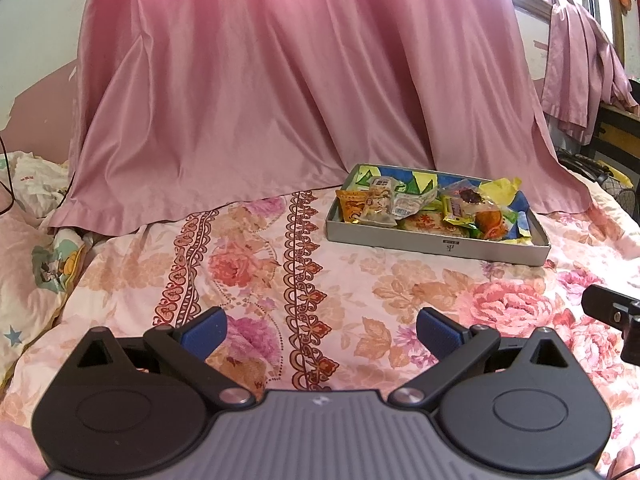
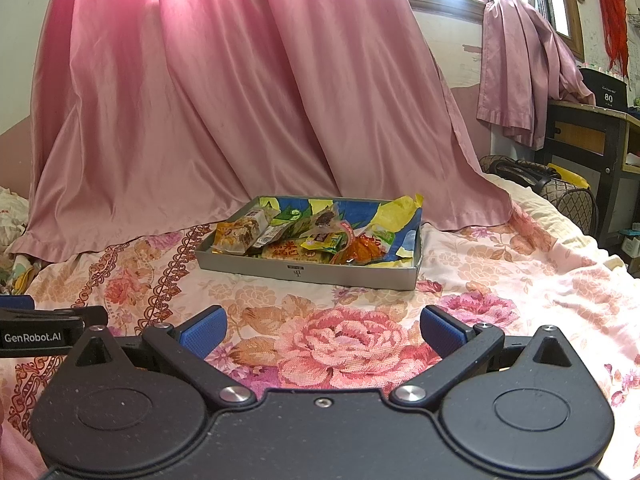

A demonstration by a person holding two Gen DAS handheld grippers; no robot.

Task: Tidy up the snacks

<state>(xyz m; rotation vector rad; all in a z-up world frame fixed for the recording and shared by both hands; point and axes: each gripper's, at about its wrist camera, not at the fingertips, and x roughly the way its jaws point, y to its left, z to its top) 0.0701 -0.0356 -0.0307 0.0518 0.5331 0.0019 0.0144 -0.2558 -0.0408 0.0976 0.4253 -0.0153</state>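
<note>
Sitting on the flowery bed [image 2: 500, 280] with its long side facing both claws, the snack box [image 2: 308, 270] lies straight ahead of the right claw [image 2: 323, 330] but off to the right of the left claw [image 1: 322, 330], and both claws are spread wide, holding nothing.

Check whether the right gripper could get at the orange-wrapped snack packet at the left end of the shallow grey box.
Probably yes: right gripper is open, bare floral bedspread lies between, and the packet sits atop the box.
</note>
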